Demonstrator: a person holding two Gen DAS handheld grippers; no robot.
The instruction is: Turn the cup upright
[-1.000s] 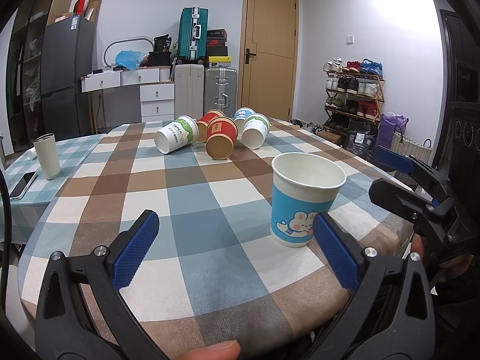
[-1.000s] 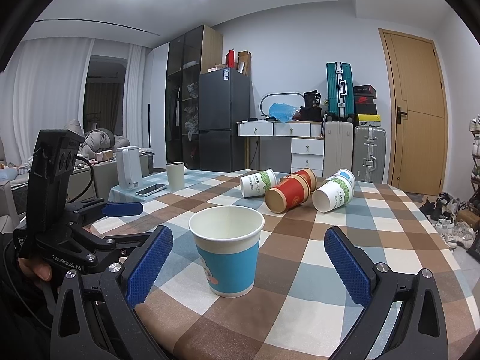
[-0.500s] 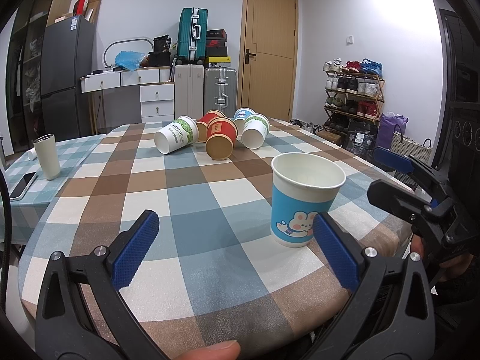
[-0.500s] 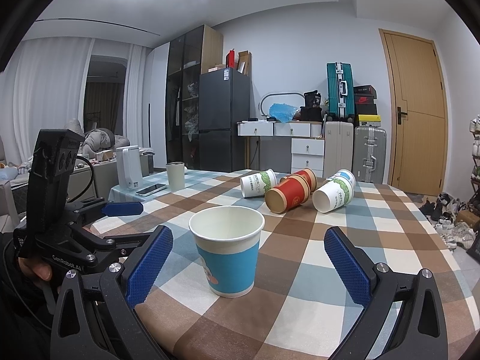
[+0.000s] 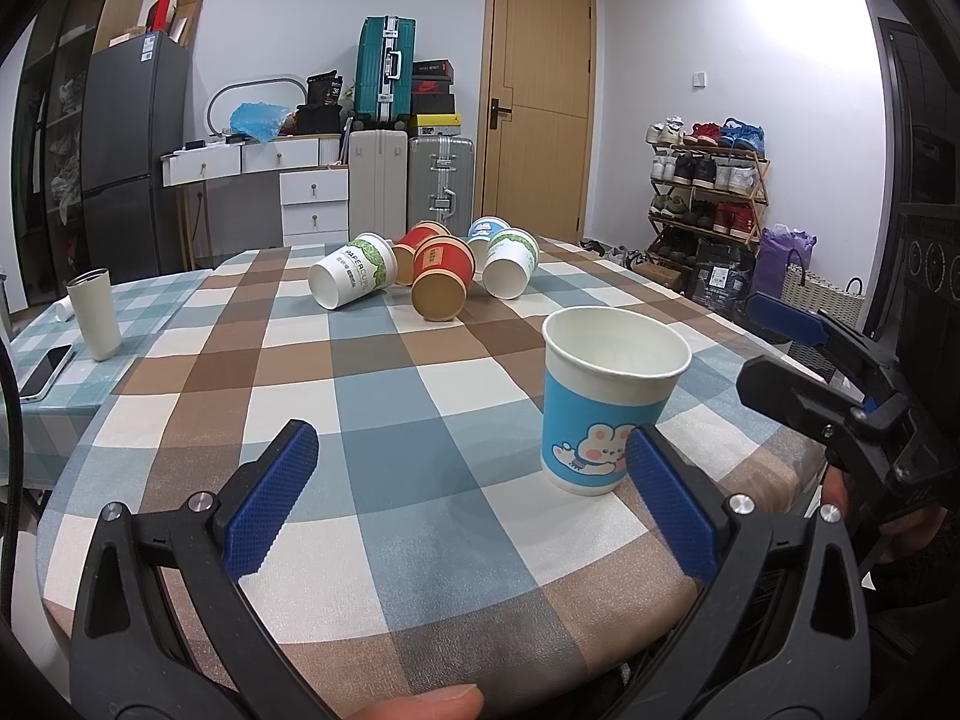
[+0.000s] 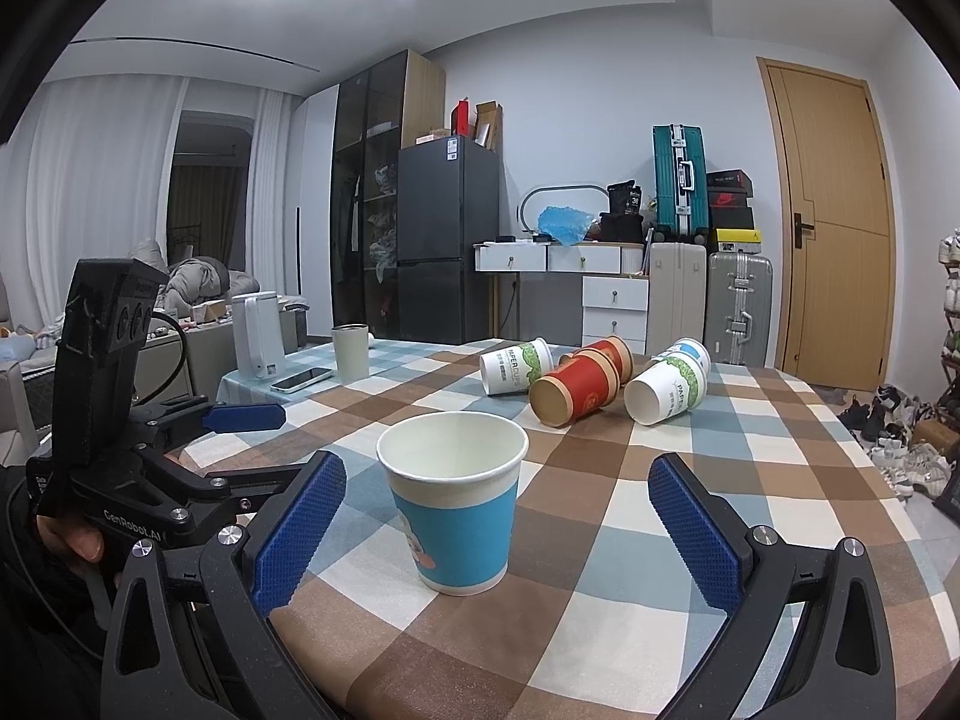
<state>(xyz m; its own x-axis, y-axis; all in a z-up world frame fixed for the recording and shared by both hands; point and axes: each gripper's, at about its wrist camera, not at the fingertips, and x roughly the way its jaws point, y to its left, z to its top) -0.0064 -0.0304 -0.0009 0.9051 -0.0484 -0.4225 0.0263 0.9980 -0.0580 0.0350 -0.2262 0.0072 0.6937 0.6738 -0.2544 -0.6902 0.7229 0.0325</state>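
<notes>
Nothing has moved: blue cup (image 6: 453,507) stands upright on the surface (image 5: 384,480), both jaws wide open, holding nothing.

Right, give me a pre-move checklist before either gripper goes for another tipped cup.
1. Blue bunny cup upright, mouth up: ok.
2. Left gripper open, empty: ok.
3. Right gripper open, empty: ok.
4. Tipped cups remaining at the far end: not ok; the PAPERCUPS cup, the red cup and the green-leaf cup lie on their sides, with two more behind.
5. Path clear: not ok for the right gripper; the bunny cup stands ahead between its fingers.
6. Tipped cups touching one another: cannot tell.
</notes>
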